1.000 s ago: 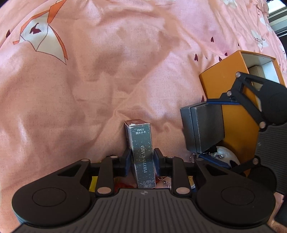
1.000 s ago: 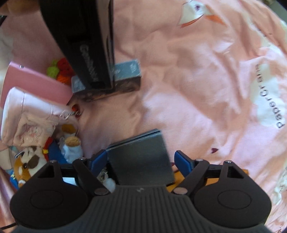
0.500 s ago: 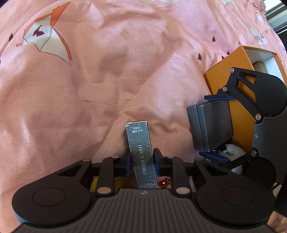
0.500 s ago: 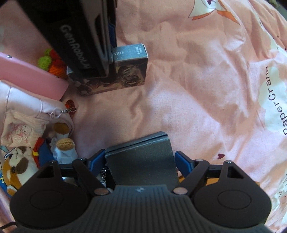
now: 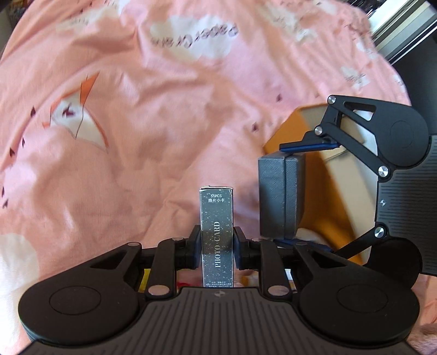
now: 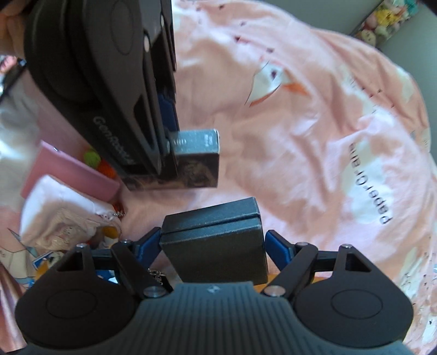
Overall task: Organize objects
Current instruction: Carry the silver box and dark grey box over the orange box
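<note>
L gripper [image 5: 217, 247] grips a slim dark card box [image 5: 217, 234] w/ silver speckle & "PHOTO CARD" lettering – tall, narrow, glossy cardboard, upright betw. the pads, which press its two long sides; jaws narrow & closing a bit more on it. R gripper [image 6: 213, 243] holds a grey box [image 6: 215, 245] – matte, fine-grained texture, squarish, w/ a seam line where lid meets base; blue pads set wide, one on each side of it.

Both held above a pink bedsheet [image 5: 136, 136], soft & wrinkled, printed w/ white clouds, small dark hearts, an orange-white paper crane [image 5: 79, 120] & lettering.

L wrist view only: orange carton [image 5: 327, 191] w/ white inner lining, rigid, open-topped, lying on the sheet behind the grey box; R gripper seen from the side w/ black linkage arms & silver pins.

R wrist view only: card box's broad face carries a dark printed picture; L gripper body reads "GenRobot". At left a pile on the sheet – flat pink box [image 6: 68, 172], green & orange pompoms [image 6: 99, 162], white-pink cloth pouch [image 6: 60, 218] w/ ball chain, cartoon figures at lower left, blurred. Plush toys [image 6: 385, 20] on a shelf, top right, well apart.
</note>
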